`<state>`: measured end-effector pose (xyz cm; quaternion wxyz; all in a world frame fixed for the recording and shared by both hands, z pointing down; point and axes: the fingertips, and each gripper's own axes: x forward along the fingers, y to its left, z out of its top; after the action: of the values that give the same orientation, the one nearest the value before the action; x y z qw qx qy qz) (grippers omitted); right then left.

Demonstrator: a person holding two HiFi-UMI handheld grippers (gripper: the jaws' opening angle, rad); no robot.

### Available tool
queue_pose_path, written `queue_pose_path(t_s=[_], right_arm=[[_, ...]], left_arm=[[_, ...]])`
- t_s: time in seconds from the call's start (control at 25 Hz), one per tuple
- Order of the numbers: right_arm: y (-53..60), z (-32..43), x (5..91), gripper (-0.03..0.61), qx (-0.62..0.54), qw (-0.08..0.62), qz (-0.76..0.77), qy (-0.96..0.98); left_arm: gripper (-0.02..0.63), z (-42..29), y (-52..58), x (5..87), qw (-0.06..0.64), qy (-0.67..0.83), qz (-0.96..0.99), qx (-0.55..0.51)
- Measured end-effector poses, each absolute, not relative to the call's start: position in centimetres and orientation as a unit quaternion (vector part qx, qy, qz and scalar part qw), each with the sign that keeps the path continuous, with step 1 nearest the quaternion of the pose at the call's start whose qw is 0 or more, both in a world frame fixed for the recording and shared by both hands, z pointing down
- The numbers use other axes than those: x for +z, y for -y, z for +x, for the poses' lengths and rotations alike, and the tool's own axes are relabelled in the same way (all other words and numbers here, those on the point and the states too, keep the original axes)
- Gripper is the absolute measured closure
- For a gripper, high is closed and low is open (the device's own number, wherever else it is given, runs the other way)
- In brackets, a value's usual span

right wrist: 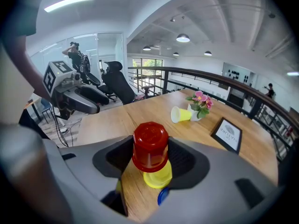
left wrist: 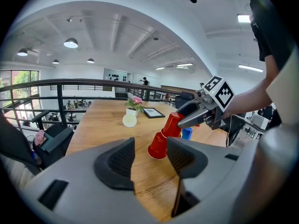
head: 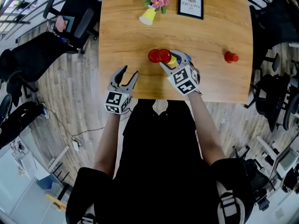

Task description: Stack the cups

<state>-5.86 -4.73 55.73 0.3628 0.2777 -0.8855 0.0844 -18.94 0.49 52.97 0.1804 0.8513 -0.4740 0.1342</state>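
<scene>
A: Right gripper [left wrist: 183, 117] clamped on red cup [right wrist: 150, 146], mid-desk [head: 215, 22], tipped over yellow cup [right wrist: 158, 175]. To seat it, I judge.
B: Left gripper [head: 129, 72] at its 8 o'clock, jaws apart, empty, kept clear. Second red cup [head: 231, 57] waits at 3 o'clock.

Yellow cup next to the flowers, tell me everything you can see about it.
The yellow cup looks like smooth plastic, tapering from a wide mouth to a narrower base. It lies on its side on the wooden table and appears empty. Its base end is right by the potted flowers, with the mouth pointing away from them. Only the table clearly touches it.
</scene>
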Motion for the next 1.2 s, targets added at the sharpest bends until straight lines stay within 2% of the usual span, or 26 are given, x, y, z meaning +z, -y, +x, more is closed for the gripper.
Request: queue_pose_path(t_s=[0.32,1.2], right_arm=[[4.9,-5.8,55.6,0.304,0.080,0.352,0.284,0.888],[3.7,-3.7,54.4,0.288,0.071,0.332,0.271,0.901]], left_arm=[[0.382,-19.0,-0.5,53.0,0.182,0.475,0.851,0.134],[0.380,-16.2,0.0,52.7,0.176,0.469,0.856,0.130]])
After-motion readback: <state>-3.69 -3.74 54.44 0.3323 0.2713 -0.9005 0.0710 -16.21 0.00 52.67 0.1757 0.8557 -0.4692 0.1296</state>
